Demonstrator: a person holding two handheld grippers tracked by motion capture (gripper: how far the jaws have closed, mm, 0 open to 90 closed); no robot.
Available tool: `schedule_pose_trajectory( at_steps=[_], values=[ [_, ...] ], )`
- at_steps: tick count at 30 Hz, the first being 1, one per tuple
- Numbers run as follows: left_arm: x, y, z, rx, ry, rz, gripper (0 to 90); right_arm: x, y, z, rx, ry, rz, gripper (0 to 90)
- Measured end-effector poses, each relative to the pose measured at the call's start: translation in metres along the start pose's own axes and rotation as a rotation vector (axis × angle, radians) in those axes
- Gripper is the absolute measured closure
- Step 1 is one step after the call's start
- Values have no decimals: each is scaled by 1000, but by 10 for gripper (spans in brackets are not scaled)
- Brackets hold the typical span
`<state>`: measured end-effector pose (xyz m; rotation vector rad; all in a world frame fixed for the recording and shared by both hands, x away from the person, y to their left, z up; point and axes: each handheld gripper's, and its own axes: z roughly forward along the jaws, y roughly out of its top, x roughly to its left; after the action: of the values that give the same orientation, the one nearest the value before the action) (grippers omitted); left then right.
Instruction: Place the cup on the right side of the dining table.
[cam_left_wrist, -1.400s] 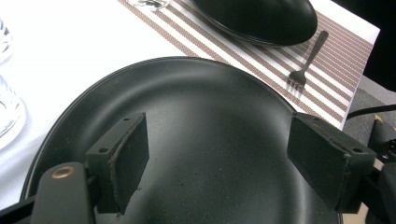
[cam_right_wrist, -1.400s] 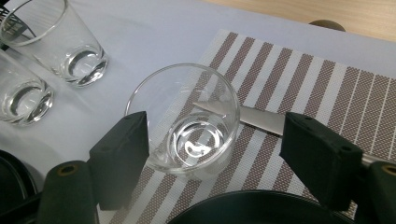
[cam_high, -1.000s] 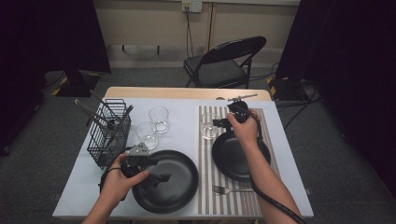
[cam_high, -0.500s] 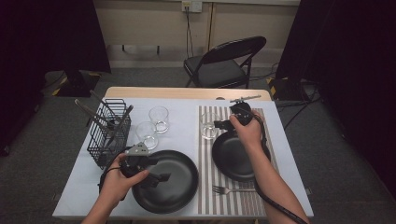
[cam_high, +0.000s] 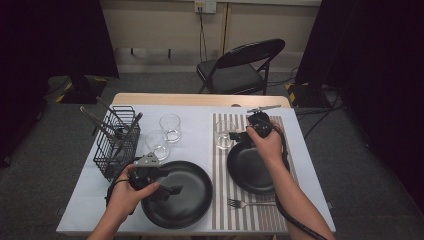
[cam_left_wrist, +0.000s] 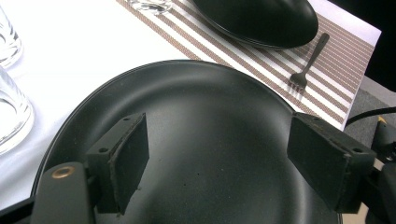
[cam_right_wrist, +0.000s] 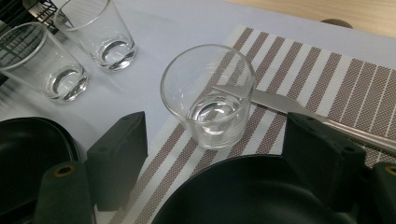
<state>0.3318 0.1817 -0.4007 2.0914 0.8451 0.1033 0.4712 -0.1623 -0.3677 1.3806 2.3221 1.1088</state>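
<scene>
My left gripper (cam_high: 169, 181) (cam_left_wrist: 215, 154) hovers open over a large black plate (cam_high: 192, 205) (cam_left_wrist: 210, 107) at the table's near left, with nothing between its jaws. My right gripper (cam_high: 239, 135) (cam_right_wrist: 219, 156) is open too, just right of a clear empty glass (cam_high: 223, 134) (cam_right_wrist: 210, 95) that stands upright on the striped placemat (cam_high: 220, 200) (cam_right_wrist: 299, 70). The glass is beyond the jaw tips, not between them. A second black plate (cam_high: 255, 170) (cam_right_wrist: 243, 196) lies on the placemat under the right hand.
Two more empty glasses (cam_high: 170, 127) (cam_high: 156, 144) stand left of the placemat. A black wire basket (cam_high: 117, 145) with utensils is at the far left. A fork (cam_high: 247, 203) (cam_left_wrist: 306, 63) lies near the front edge, and a knife (cam_right_wrist: 299, 109) lies behind the glass.
The right hand has drifted slightly toward the near edge, staying beside the glass. The left gripper holds still over its plate.
</scene>
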Motion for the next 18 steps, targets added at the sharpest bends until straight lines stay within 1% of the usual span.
schedule_pose_trajectory(
  at_steps=[4,8,10,14,18],
  values=[
    [0,0,0,6,1,1,205,2,-1,-3,3,10,-5,217],
    [0,-1,1,5,1,0,205,4,-3,-4,-8,18,-20,216],
    [0,-1,2,5,-2,-1,205,4,-4,-4,-8,27,-20,215],
    [0,-1,2,4,-3,1,205,6,-8,-5,-6,25,-32,213],
    [0,-1,2,4,-5,-4,205,7,-12,-4,-8,40,-25,212]
  ],
)
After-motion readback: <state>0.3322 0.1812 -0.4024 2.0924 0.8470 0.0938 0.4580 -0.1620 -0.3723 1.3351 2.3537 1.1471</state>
